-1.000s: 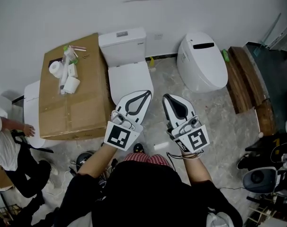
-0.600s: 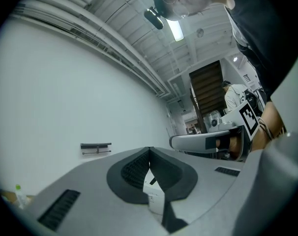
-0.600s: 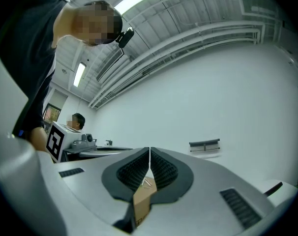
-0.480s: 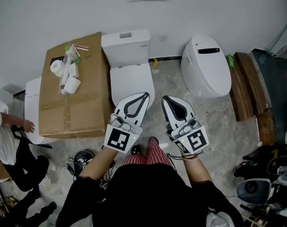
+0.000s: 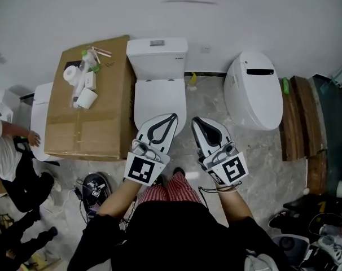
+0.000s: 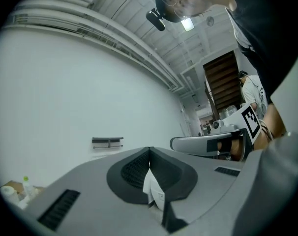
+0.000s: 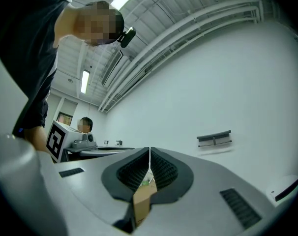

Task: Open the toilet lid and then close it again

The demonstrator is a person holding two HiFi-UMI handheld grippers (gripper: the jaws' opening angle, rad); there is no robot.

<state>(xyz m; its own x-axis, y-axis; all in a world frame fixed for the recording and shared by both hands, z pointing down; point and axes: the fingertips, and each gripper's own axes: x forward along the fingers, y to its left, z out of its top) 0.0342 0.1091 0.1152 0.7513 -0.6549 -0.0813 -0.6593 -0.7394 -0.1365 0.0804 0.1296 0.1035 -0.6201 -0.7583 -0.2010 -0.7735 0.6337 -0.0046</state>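
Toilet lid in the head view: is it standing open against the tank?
No, the toilet lid lies flat down over the bowl, in front of the tank.

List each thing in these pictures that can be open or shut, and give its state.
toilet lid: down, closed
left hand-held gripper: shut, empty
right hand-held gripper: shut, empty
rounded toilet: lid closed
cardboard box: flaps shut, small items lying on top
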